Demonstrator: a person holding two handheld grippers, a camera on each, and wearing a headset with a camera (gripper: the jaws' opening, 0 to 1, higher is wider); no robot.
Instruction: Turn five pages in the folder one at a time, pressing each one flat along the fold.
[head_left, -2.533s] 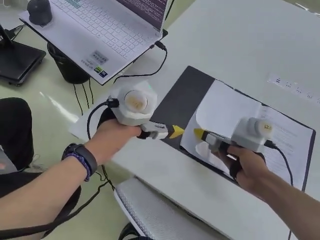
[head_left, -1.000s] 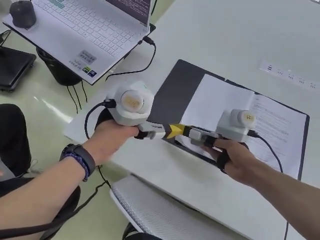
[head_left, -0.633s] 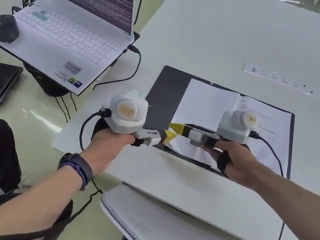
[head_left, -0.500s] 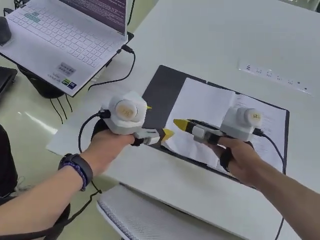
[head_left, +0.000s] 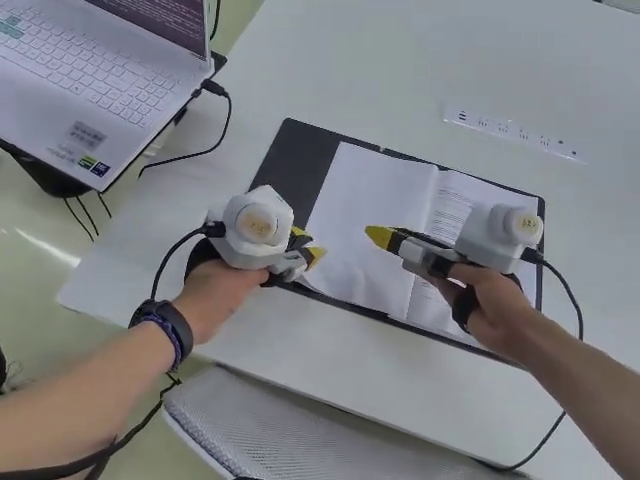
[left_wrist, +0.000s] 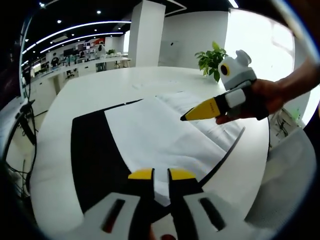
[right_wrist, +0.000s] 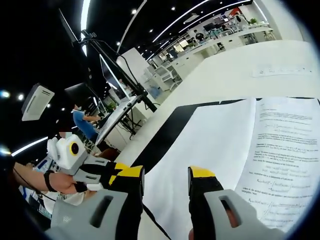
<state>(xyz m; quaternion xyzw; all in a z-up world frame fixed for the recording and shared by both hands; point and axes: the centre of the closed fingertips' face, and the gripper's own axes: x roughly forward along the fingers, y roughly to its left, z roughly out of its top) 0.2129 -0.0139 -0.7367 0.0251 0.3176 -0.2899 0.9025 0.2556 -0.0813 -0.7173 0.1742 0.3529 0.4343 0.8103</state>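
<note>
The black folder lies open on the white table. A blank white page rests flat on its left half, and a printed page lies to the right of the fold. My left gripper sits at the folder's near edge, its yellow tips close together with nothing between them, over the corner of the blank page. My right gripper hovers above the blank page near the fold. Its jaws stand a little apart and hold nothing. The printed page is to their right.
A white laptop with a plugged-in cable stands at the far left. A flat white strip lies beyond the folder. A grey mesh chair seat is below the table's near edge. A potted plant stands far off.
The page that was curled up 2.5 s ago now lies flat on the left. My right gripper has moved from the folder's near edge to above the page by the fold. The head view has shifted.
</note>
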